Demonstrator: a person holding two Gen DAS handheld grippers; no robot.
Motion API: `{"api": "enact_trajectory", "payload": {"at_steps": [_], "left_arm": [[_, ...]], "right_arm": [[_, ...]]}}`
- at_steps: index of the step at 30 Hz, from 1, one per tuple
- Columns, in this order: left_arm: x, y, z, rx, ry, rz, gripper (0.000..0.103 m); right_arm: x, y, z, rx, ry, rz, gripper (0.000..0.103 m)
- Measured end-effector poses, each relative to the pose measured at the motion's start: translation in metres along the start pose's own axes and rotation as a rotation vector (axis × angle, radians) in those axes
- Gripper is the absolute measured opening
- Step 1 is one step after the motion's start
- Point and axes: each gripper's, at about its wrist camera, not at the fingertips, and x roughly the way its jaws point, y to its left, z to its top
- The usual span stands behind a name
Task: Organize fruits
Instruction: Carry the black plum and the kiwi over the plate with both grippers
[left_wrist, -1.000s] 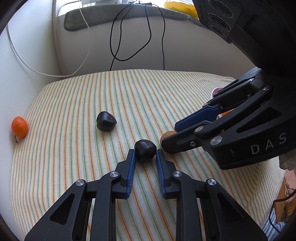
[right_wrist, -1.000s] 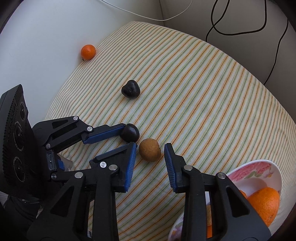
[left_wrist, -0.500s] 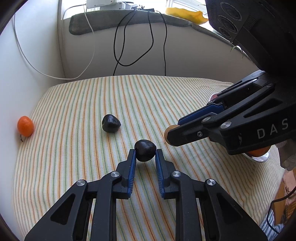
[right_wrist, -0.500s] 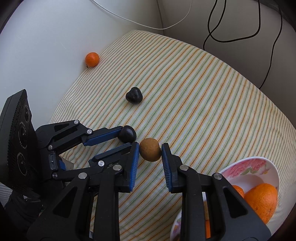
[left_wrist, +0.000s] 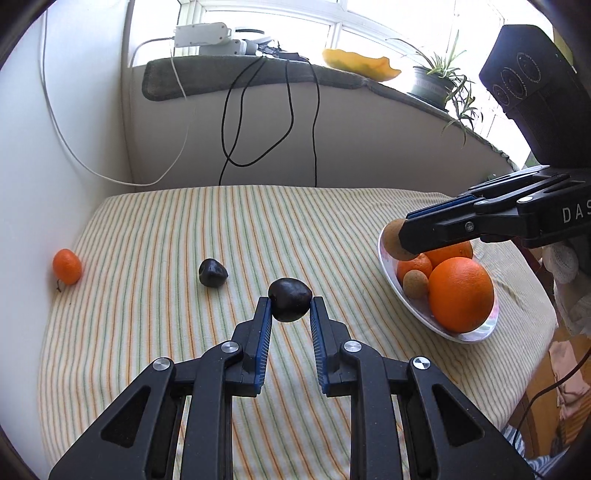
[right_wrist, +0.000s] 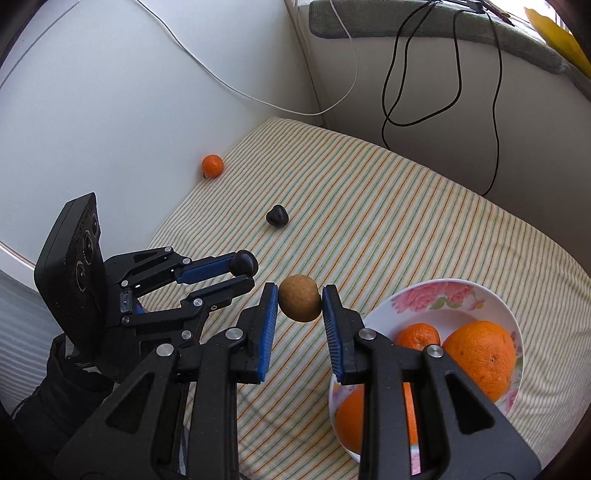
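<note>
Fingers of the left gripper (left_wrist: 290, 301) reach fwd & angled down in the left wrist view, blue pads clenched on a dark fruit (left_wrist: 289, 299) at their tips, held clear above the striped cloth (left_wrist: 184, 229). A second dark fruit (left_wrist: 212, 272) lies on the cloth to the left, w/ a small orange fruit (left_wrist: 67, 266) further left at the cloth edge by the wall. At right the right gripper (left_wrist: 402, 240) comes in from the side, nearly level in this view, grasping a brown fruit (left_wrist: 393, 240) at its tips, above the near rim of a white bowl (left_wrist: 413, 306). Bowl holds a big orange (left_wrist: 461, 293), more orange fruit behind it & another small brown fruit (left_wrist: 415, 283). Right wrist view: right gripper (right_wrist: 300, 302) points steeply down, pads tight on the brown fruit (right_wrist: 299, 302), which hangs above the cloth (right_wrist: 388, 206) just beside the flowered bowl (right_wrist: 443, 295), not yet over it. Bowl sits lower right w/ oranges (right_wrist: 480, 354) inside. Left gripper (right_wrist: 242, 273) enters from the left, carried by a dark-gloved hand (right_wrist: 59, 387), tips closed on its dark fruit (right_wrist: 243, 263), just beside the right gripper's tips. Beyond: loose dark fruit (right_wrist: 277, 215) mid-cloth, small orange fruit (right_wrist: 212, 164) at the wall.
</note>
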Motion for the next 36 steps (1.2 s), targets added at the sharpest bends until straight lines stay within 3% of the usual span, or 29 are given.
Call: {"api": "enact_trajectory", "payload": {"at_steps": [14,25,36], "left_arm": [[0.001,-0.055,0.024,0.047,-0.023,-0.07,0.019],[0.006,-0.1,0.034,0.081,-0.03,-0.148,0.019],[0.001,-0.162,0.026,0.175,-0.013,-0.24,0.019]], "right_arm": [[-0.072,-0.053,-0.051,0.088,-0.128,-0.099,0.026],[-0.083,-0.092,-0.097,0.172,-0.158,-0.151,0.026],[-0.076,-0.116,-0.117,0.224,-0.149,-0.159,0.026]]}}
